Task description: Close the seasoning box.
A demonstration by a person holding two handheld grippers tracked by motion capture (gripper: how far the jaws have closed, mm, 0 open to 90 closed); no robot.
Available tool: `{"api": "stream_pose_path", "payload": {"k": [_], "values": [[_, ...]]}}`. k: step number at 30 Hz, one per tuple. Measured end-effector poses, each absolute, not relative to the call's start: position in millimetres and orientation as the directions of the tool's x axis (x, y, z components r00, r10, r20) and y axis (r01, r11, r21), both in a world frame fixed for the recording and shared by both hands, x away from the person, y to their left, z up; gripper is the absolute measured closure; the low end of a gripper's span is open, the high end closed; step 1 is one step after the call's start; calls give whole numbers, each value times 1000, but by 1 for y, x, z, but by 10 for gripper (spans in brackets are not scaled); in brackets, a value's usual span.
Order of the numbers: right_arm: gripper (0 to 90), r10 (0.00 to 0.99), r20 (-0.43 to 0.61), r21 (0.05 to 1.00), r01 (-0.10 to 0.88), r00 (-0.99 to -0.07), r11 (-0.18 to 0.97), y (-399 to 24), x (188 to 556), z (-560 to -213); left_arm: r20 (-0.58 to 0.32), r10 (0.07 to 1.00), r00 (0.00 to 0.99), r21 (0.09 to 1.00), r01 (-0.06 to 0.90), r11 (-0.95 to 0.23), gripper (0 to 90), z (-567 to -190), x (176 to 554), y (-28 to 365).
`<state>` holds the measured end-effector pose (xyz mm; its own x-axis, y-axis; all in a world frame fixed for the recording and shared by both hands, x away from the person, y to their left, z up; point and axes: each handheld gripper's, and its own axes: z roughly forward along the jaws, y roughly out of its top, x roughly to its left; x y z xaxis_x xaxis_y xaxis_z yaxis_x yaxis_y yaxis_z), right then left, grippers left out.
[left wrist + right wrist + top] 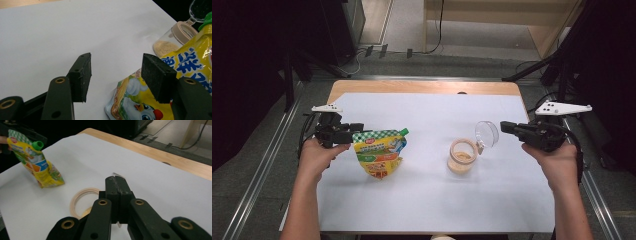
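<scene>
A yellow stand-up pouch point(379, 152) with a green cap leans on the white sheet at centre left. My left gripper point(356, 128) is at its top left corner. In the left gripper view, the left gripper point(117, 67) has its jaws apart with bare paper between them, and the pouch point(190, 62) lies behind the right-hand jaw. A small jar point(461, 156) of tan powder stands at centre right, its clear hinged lid point(487, 132) flipped up. My right gripper point(503, 126) meets the lid's right edge. Seen from behind, the right gripper point(115, 178) is shut, with a thin clear sliver at the seam. The jar's rim point(80, 197) lies below.
A white sheet point(427, 200) covers most of the wooden table point(422, 87), whose bare strip shows at the far edge. Metal floor rails point(257, 165) run along both sides, and dark stands point(562, 65) rise at the back corners. The jar point(170, 42) stands beyond the pouch point(37, 162).
</scene>
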<state>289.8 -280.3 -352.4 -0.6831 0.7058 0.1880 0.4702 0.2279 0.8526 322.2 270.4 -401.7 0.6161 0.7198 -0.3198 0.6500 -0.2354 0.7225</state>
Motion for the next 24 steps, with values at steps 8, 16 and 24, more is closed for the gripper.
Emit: {"api": "stream_pose_path", "payload": {"k": [8,16,24], "values": [[900,748,216,835,516,-627,191,-295,300,-370,-323,720,614,717,656,-238,420,-403,323,269],[900,764,237,803,563,-601,194,-290,312,-398,-323,719,616,716,656,-240,416,-404,323,269],[900,751,259,783,587,-607,205,-280,318,-414,-322,720,615,713,658,-243,417,-405,323,268]]}}
